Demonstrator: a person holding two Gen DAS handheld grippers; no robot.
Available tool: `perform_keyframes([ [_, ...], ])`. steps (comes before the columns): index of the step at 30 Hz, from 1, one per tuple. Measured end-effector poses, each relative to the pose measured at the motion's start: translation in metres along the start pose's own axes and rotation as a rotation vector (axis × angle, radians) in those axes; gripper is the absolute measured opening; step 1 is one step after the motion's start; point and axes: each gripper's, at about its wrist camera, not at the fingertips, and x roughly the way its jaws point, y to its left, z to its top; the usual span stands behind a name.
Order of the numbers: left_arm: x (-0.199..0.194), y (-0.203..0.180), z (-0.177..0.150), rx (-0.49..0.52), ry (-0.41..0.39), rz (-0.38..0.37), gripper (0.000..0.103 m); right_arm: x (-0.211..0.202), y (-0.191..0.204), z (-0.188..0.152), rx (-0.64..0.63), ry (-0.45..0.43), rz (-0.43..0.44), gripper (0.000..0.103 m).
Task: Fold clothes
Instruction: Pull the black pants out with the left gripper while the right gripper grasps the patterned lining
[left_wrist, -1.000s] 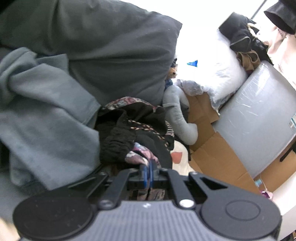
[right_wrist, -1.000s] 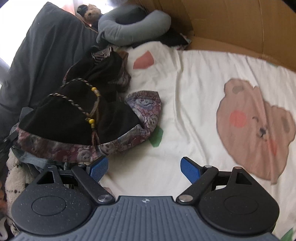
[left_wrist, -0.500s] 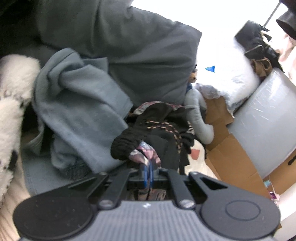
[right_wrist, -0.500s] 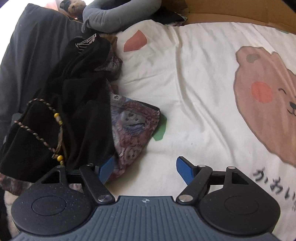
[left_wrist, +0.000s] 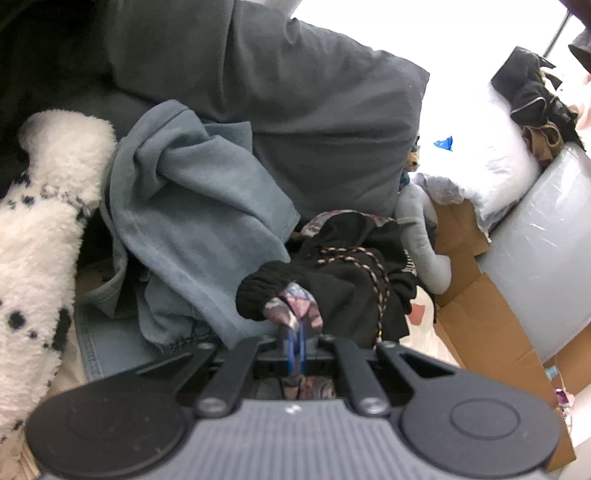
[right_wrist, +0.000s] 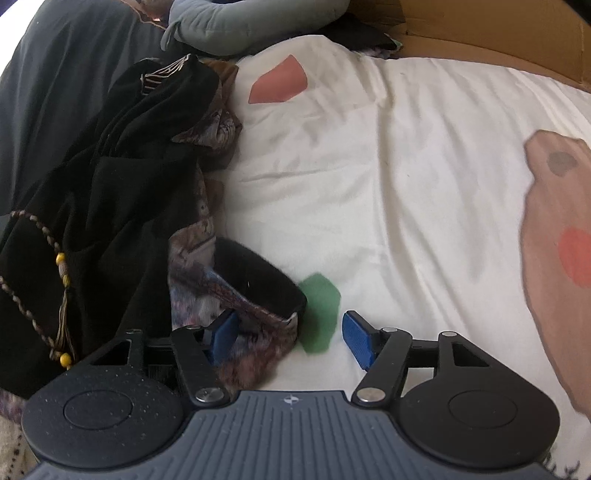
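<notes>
A black garment with a patterned lining and a braided beaded cord (right_wrist: 110, 206) lies crumpled on the left of a white bed sheet (right_wrist: 388, 166). My left gripper (left_wrist: 294, 349) is shut on the garment's patterned lining at a black cuff (left_wrist: 291, 299). My right gripper (right_wrist: 291, 336) is open, low over the sheet. Its left blue finger (right_wrist: 221, 330) sits against the patterned hem, which lies between the fingers. Its right finger (right_wrist: 356, 339) is over bare sheet.
A grey-blue garment (left_wrist: 192, 206) and a dark grey pillow (left_wrist: 314, 110) lie behind the black one. A white spotted fleece (left_wrist: 37, 240) is at left. A grey neck pillow (right_wrist: 251, 22), cardboard (right_wrist: 480, 37) and a plastic-wrapped grey block (left_wrist: 546, 240) stand beyond.
My left gripper has pulled back with the lining held, bringing the fleece and blue garment into view. My right gripper has moved in lower, so the patterned hem now lies between its open fingers.
</notes>
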Motion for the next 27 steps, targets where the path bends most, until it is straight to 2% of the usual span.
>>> perform_keyframes([
  [5,0.002,0.003,-0.002,-0.009,0.007,0.001,0.003,0.010,0.006,0.006,-0.062,0.001,-0.008,0.061],
  [8,0.003,0.003,-0.004,-0.011,0.010,0.002,0.003,0.013,0.010,0.006,-0.102,0.017,-0.009,0.041],
  [10,0.004,0.003,-0.005,-0.013,0.013,0.002,0.003,0.015,0.012,0.006,-0.118,0.034,-0.012,0.015],
  [13,0.005,0.004,-0.006,-0.015,0.016,0.002,0.003,0.014,0.014,0.007,-0.136,0.058,-0.014,0.005],
  [23,0.011,-0.009,-0.026,-0.013,0.063,-0.009,0.002,-0.039,-0.014,0.008,-0.060,0.074,-0.123,0.002],
  [27,0.015,-0.019,-0.038,-0.009,0.092,-0.017,0.002,-0.067,-0.026,-0.001,-0.095,0.099,-0.163,0.002],
])
